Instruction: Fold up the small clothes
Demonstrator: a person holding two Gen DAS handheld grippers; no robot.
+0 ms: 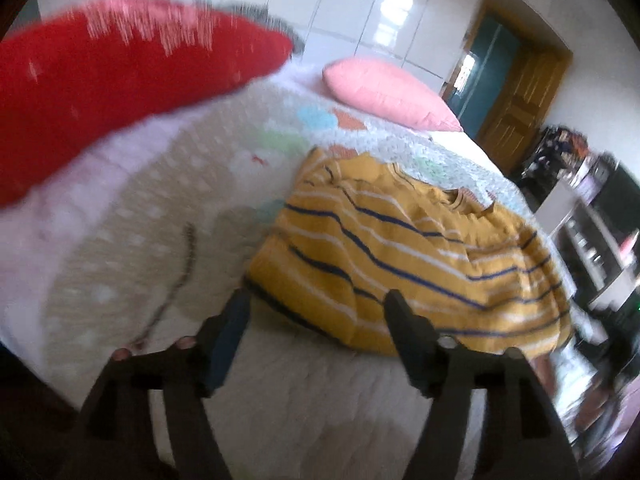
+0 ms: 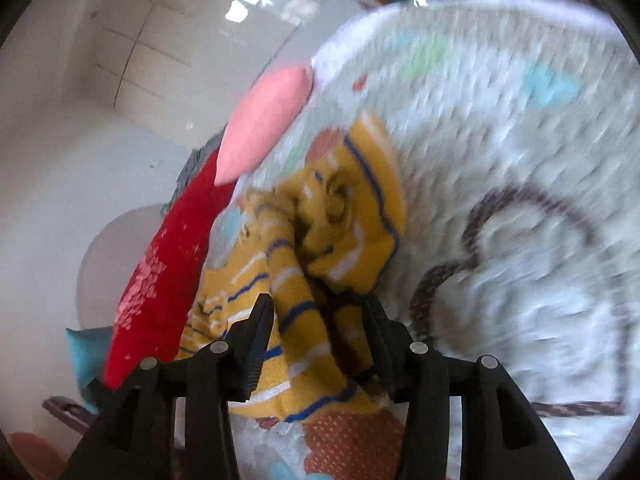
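Note:
A small yellow shirt with navy and white stripes point(image 1: 408, 256) lies rumpled on a patterned white bedspread point(image 1: 168, 216). My left gripper point(image 1: 316, 304) is open and empty, just short of the shirt's near hem. In the right wrist view the same shirt point(image 2: 320, 248) is bunched up between the open jaws of my right gripper point(image 2: 316, 312); the fingers straddle the fabric and are apart from each other. Both views are motion-blurred.
A red pillow point(image 1: 120, 80) and a pink pillow point(image 1: 384, 92) lie at the head of the bed; both also show in the right wrist view point(image 2: 160, 280) point(image 2: 264, 120). A wooden door point(image 1: 516, 108) and cluttered shelves point(image 1: 592, 216) stand beyond the bed's far side.

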